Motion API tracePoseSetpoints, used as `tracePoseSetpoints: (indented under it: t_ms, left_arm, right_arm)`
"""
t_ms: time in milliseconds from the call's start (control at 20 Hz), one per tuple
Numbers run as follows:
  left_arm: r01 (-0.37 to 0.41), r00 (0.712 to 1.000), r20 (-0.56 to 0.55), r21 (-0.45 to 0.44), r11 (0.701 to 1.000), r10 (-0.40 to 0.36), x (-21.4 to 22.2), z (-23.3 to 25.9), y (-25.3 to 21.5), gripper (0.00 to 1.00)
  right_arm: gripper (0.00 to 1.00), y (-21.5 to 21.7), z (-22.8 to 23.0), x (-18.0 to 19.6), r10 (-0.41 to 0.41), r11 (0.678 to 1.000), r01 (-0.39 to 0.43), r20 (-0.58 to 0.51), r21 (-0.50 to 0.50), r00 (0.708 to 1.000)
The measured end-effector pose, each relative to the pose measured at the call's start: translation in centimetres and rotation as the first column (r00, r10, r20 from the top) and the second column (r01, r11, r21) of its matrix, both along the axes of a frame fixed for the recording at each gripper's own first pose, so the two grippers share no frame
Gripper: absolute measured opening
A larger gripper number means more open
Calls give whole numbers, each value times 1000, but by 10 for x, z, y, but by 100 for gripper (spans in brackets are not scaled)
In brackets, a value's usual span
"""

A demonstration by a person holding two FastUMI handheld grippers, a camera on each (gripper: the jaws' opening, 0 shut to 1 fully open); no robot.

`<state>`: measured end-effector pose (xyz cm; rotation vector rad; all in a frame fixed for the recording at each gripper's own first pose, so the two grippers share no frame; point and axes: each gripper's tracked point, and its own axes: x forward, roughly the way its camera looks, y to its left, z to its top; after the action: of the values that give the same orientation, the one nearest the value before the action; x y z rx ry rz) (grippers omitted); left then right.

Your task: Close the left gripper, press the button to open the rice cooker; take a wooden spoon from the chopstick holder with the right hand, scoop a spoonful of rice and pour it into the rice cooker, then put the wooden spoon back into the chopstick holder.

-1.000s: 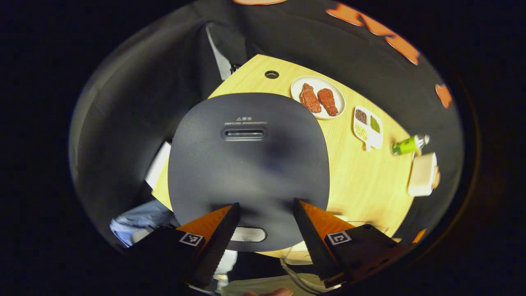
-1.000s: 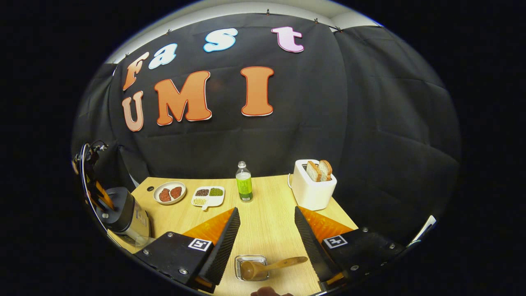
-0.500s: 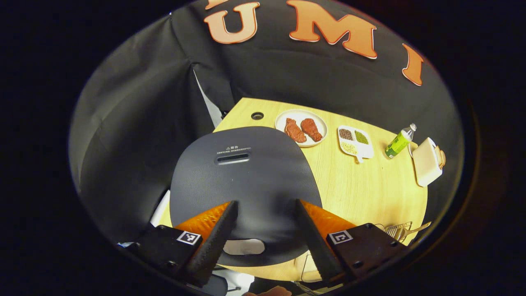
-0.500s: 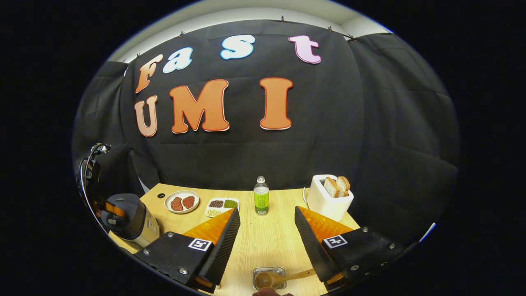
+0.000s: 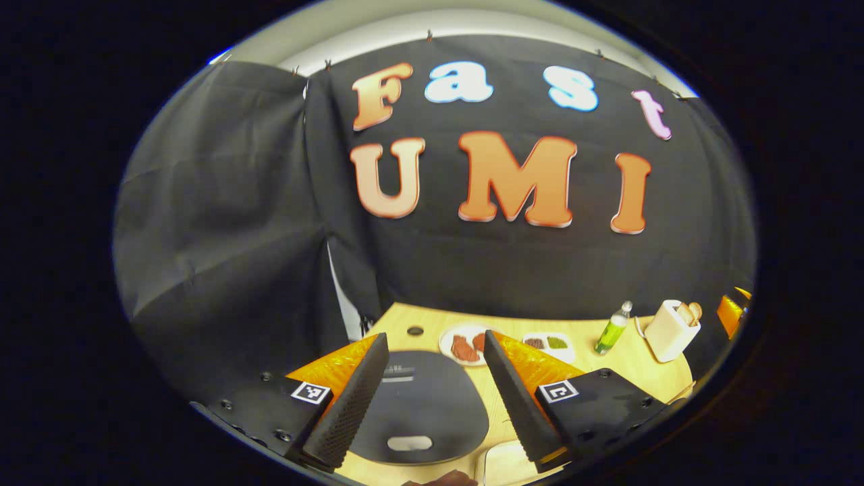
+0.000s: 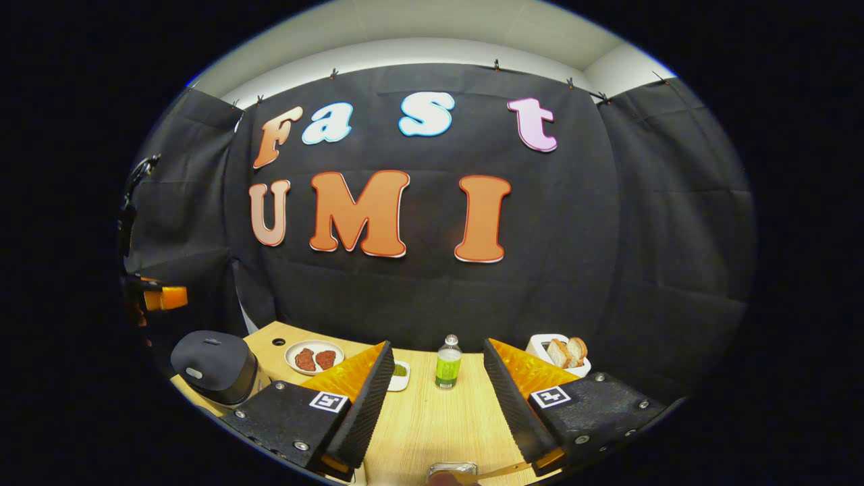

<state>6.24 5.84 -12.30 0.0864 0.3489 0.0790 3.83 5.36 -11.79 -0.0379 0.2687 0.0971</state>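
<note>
The dark grey rice cooker stands shut on the wooden table, with its pale button on the near edge of the lid. My left gripper hangs open above and behind the cooker, touching nothing. In the right gripper view the cooker is at the table's left end, with the left gripper high over it. My right gripper is open and empty. The wooden spoon lies with its bowl in a small glass dish at the bottom edge.
A plate of meat, a green bottle and a white toaster with bread stand along the back of the table. A sectioned dish sits between plate and bottle. Black cloth walls close in the booth.
Both grippers have risen and tilted up. The cooker lid has shrunk and dropped low in the left gripper view; the spoon and glass dish slid to the bottom edge of the right gripper view.
</note>
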Motion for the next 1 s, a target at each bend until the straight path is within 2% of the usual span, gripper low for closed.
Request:
tracePoseSetpoints:
  t_ms: [50, 100, 150, 250, 350, 550, 750, 800, 900, 950, 1000]
  left_arm:
    - [21, 998, 53, 7, 1000, -22, -2, 18, -8, 99]
    - [44, 993, 108, 13, 999, -45, -3, 36, -16, 94]
    - [63, 984, 163, 25, 998, -66, -3, 53, -23, 94]
    - [90, 961, 257, 55, 994, -101, -6, 87, -33, 99]
    - [101, 943, 309, 79, 992, -121, -1, 105, -34, 99]
    - [116, 927, 346, 92, 989, -141, 1, 115, -49, 99]
    - [125, 905, 389, 142, 982, -172, 4, 126, -60, 99]
    - [127, 903, 392, 149, 981, -177, 4, 125, -63, 99]
    - [130, 901, 396, 145, 981, -178, 7, 124, -67, 99]
    - [127, 900, 400, 143, 982, -174, 10, 126, -67, 100]
    - [123, 899, 404, 143, 982, -171, 11, 126, -68, 100]
  right_arm:
    - [83, 4, 7, 2, 10, 1000, -10, 22, -3, 1000]
    - [84, 7, 14, 3, 21, 1000, -20, 43, -6, 999]
    - [84, 11, 22, 1, 36, 999, -35, 63, -9, 997]
    - [83, 13, 31, 1, 59, 998, -56, 88, -40, 994]
    - [84, 13, 38, 1, 67, 996, -61, 104, -67, 992]
    - [86, 16, 46, 3, 69, 997, -65, 126, -37, 990]
    - [87, 12, 42, 9, 62, 998, -59, 137, -30, 989]
    - [91, 12, 38, 11, 60, 998, -57, 131, -27, 990]
    - [87, 14, 31, 14, 60, 998, -59, 114, -11, 992]
    - [91, 13, 31, 16, 57, 998, -57, 112, -5, 992]
    - [87, 14, 32, 18, 57, 998, -58, 114, 0, 992]
